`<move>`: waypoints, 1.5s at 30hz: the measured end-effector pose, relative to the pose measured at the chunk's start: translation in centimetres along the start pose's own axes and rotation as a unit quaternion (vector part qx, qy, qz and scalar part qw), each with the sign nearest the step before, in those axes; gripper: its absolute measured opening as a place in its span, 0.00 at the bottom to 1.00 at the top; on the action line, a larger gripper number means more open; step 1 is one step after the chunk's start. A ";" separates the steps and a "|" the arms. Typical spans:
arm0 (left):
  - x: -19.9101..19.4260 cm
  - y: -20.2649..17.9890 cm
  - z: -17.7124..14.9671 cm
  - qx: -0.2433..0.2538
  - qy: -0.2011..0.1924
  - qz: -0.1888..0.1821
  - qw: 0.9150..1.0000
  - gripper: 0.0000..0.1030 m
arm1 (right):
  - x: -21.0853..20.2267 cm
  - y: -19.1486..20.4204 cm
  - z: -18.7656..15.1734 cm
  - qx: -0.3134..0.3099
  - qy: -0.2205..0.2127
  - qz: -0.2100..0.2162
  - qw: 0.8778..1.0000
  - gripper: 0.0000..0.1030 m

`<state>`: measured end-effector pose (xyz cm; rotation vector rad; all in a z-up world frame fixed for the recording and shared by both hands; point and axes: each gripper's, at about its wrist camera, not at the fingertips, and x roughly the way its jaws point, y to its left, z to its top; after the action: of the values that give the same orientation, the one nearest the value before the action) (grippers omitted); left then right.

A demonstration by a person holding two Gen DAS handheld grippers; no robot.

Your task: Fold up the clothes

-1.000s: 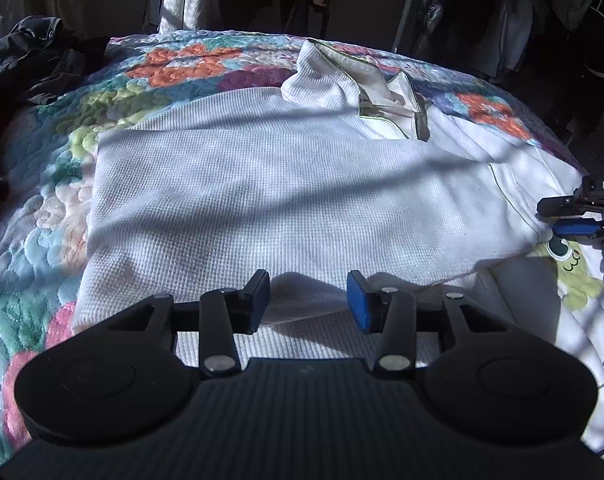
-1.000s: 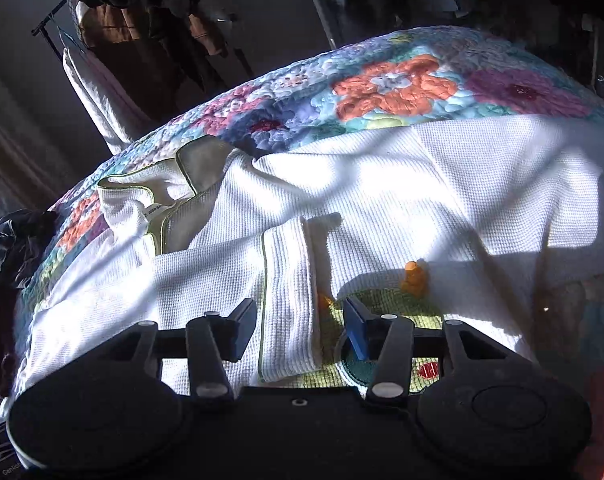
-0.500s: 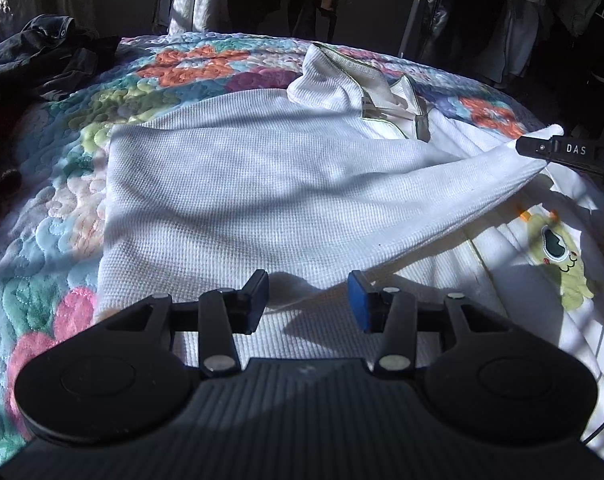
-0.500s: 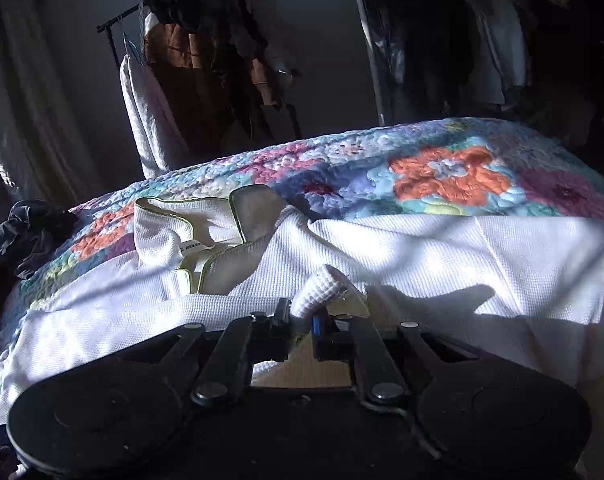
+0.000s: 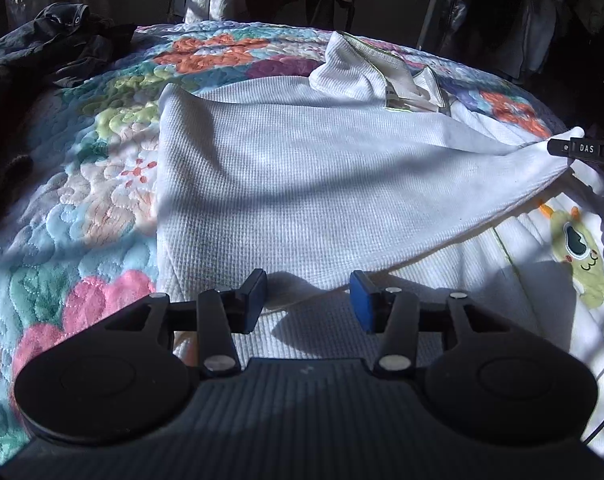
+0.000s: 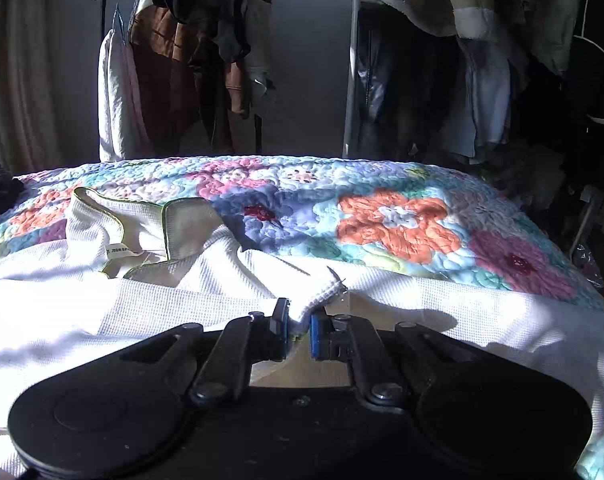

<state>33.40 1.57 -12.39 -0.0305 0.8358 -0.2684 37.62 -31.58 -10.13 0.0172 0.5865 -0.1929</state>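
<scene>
A white waffle-knit garment (image 5: 302,168) with green piping lies spread on the flowered quilt (image 5: 82,208). Its collar (image 5: 382,76) is bunched at the far side, and a green monster patch (image 5: 582,256) shows at the right. My right gripper (image 6: 299,322) is shut on a pinched corner of the white cloth (image 6: 318,288). In the left wrist view the right gripper (image 5: 558,147) holds that corner lifted, stretching the flap into a taut point. My left gripper (image 5: 308,298) hovers open over the garment's near edge, its blue pads apart and pressing nothing.
A heap of dark clothes (image 5: 42,52) lies on the quilt's far left corner. Behind the bed stand racks of hanging clothes (image 6: 206,60) and more coats (image 6: 482,80) at the right. The quilt (image 6: 398,220) drops off at its right edge.
The right gripper shut on the folded sleeve edge, rolled level and lifted it up and to the right, pulling the flap taut. The left gripper stayed nearly in place.
</scene>
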 end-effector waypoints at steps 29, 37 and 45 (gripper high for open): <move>-12.1 -9.7 0.2 0.018 0.014 -0.030 0.999 0.49 | -22.3 0.1 -0.2 0.018 0.136 0.188 0.972 0.64; -19.1 -22.6 0.3 0.253 -0.057 -0.024 0.965 0.49 | -28.1 -7.9 0.6 0.028 0.082 0.177 0.980 0.64; -20.1 -32.6 -0.4 0.232 -0.046 -0.056 0.970 0.51 | -34.0 -14.6 3.8 -0.069 0.101 0.196 0.973 0.64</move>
<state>12.99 -24.88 6.27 0.3460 0.6628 -0.5604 9.25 -40.16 12.38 0.0180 0.7848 0.2366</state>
